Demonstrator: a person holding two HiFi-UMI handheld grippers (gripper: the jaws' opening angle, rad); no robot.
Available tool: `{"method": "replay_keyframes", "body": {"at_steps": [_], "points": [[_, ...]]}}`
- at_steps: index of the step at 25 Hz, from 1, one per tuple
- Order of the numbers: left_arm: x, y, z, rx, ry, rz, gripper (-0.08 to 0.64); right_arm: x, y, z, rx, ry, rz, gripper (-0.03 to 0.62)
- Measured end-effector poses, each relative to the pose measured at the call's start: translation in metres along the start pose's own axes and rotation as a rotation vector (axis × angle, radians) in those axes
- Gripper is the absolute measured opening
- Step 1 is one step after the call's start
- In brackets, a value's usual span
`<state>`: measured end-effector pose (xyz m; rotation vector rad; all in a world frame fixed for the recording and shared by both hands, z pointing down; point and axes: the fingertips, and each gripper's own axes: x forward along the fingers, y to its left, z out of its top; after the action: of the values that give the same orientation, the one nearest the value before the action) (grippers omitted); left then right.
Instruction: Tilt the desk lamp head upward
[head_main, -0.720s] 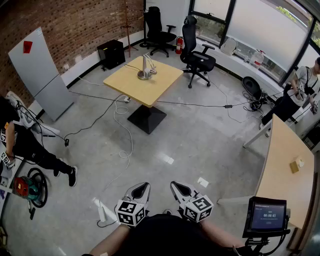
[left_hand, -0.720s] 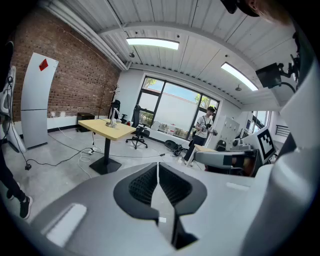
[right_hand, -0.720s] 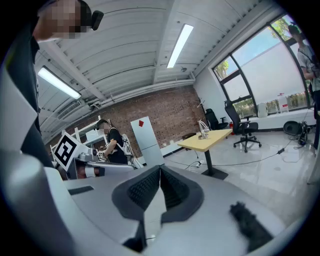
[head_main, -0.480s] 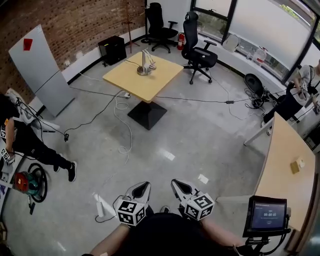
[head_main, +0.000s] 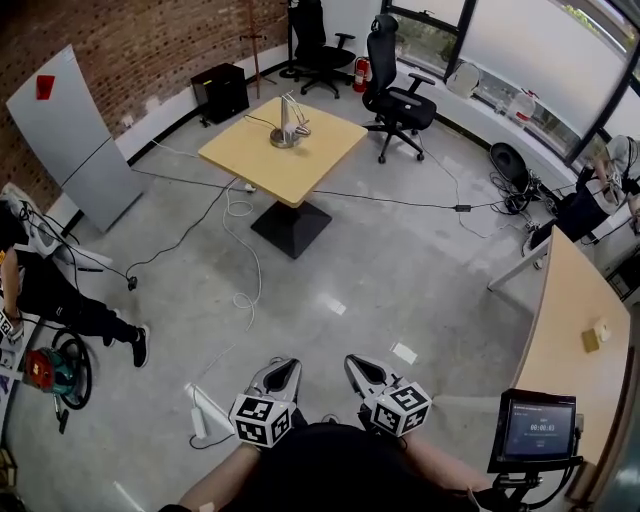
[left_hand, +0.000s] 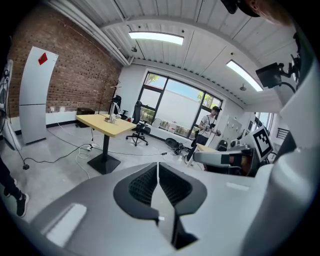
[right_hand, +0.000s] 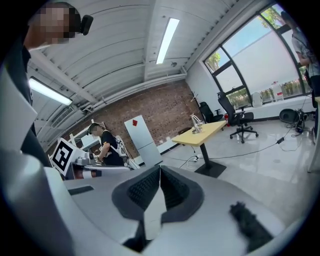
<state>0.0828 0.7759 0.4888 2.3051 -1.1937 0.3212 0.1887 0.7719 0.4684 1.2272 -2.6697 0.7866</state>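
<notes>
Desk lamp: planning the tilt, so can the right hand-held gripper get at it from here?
Probably not yet: the desk lamp stands on the yellow table, far across the floor from the right hand-held gripper; only cables lie between.

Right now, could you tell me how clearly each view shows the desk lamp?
Head view: fisheye-curved edges, desk lamp small but sharp on the yellow table. Left gripper view: lamp tiny, windows behind glare. Right gripper view: lamp tiny, dark vignetted corners.
</notes>
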Motion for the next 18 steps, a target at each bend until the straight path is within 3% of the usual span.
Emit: {"method": "replay_keyframes", "body": {"at_steps": [11, 18], "points": [[0.061, 0.091, 0.082, 0.021, -0.017, -0.101, 0.018, 0.101, -0.032, 0.060, -0.003, -0.017, -0.109, 0.006], [0.073, 0.178, 0.115, -0.014, -0.021, -0.087, 0.023, 0.175, -0.037, 0.101, -0.034, -0.109, -0.200, 0.006]]}}
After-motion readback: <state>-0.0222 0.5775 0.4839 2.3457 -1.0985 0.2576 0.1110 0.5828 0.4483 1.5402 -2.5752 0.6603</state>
